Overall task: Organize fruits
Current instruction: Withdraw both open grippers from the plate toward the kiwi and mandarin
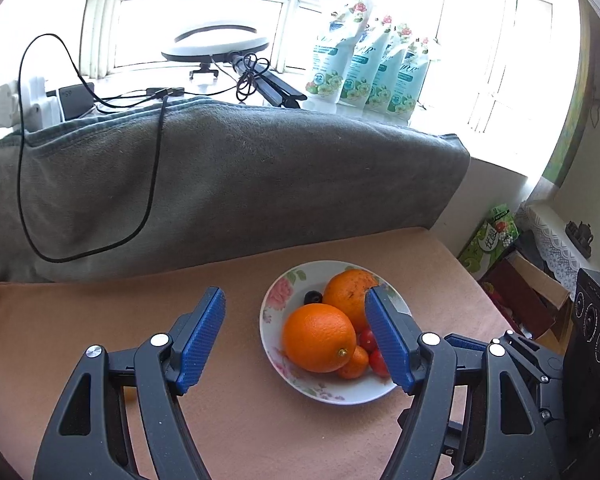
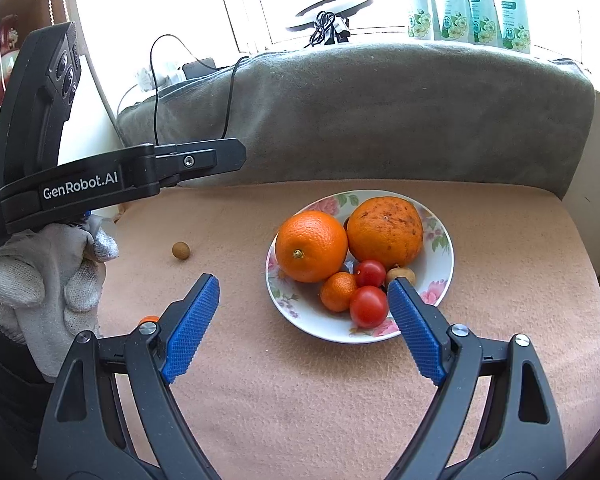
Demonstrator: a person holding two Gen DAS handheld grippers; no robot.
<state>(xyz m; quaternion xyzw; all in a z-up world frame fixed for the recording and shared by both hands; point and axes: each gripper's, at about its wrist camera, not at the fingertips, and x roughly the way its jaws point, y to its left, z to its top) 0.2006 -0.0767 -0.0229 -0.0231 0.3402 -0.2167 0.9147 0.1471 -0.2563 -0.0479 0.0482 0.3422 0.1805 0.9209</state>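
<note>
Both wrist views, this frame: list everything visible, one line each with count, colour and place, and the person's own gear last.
Plate: 1, white with floral rim, on the cloth.
Large oranges: 2, orange, back of the plate, touching.
Small mandarin: 1, orange, front of the plate.
Cherry tomatoes: 2, red, front of the plate.
Brown fruit in plate: 1, partly hidden.
Dark fruit: 1, near-black, behind the oranges.
Loose brown fruit: 1, on the cloth left of the plate.
Loose orange fruit: 1, mostly hidden.
Cloth: 1, peach.
Blanket: 1, grey, behind.
Pouches: 4, pale teal, windowsill.
Ring light: 1, windowsill.
Left gripper: open, empty.
Right gripper: open, empty.
Gloved hand: white, holding the left gripper.
</note>
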